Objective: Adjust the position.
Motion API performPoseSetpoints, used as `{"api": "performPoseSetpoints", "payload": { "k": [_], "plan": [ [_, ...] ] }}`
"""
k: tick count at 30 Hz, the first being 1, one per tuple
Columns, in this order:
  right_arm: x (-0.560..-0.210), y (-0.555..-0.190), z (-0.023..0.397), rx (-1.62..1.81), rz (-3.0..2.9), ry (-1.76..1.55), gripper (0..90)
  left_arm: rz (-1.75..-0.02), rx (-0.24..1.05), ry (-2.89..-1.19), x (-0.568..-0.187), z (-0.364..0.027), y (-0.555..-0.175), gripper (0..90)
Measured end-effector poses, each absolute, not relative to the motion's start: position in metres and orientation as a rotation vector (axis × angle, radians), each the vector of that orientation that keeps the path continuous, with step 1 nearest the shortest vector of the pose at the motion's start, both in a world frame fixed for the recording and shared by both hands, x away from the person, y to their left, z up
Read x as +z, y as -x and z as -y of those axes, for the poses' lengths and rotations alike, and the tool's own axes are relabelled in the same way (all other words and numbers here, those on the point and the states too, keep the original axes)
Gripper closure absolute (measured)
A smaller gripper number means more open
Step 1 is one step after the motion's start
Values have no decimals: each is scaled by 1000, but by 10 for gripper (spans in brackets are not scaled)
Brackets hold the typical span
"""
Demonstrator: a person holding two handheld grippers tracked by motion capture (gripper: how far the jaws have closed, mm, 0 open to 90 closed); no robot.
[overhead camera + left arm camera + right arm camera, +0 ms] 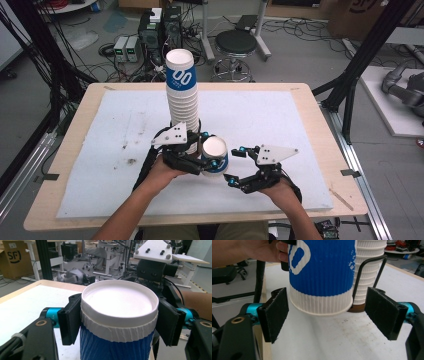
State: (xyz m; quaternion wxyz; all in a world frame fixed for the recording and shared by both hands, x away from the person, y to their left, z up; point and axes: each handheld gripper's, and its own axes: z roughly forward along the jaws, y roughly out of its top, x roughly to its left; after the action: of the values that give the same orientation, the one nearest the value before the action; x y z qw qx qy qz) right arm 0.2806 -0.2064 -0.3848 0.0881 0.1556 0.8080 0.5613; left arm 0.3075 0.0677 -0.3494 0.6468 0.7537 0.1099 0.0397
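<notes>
Up top, cup stack [181, 95] towers; left tongs [119, 322] pic: pads clamping cup [117, 340].

cup [215, 155] right of stack [182, 105], on table [300, 107]

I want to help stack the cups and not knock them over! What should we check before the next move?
1. Left gripper shut on the single cup: ok, both pads press its sides just under the white rim.
2. Right gripper open: ok, its pads stand apart from the cup on both sides.
3. Single cup off the white mat: ok, the right gripper view shows a gap under its rim.
4. Tall cup stack upright: ok, standing behind the single cup.
5. Single cup apart from the stack: cannot tell, they overlap in the pictures.
</notes>
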Motion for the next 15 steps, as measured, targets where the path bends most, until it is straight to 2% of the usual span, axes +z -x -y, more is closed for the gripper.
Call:
{"api": "performPoseSetpoints", "payload": {
  "k": [15],
  "plan": [
    [-389,-283,198,1704,-2425,-418,180,-187,54,-1701,-352,-49,-303,302]
  ]
}}
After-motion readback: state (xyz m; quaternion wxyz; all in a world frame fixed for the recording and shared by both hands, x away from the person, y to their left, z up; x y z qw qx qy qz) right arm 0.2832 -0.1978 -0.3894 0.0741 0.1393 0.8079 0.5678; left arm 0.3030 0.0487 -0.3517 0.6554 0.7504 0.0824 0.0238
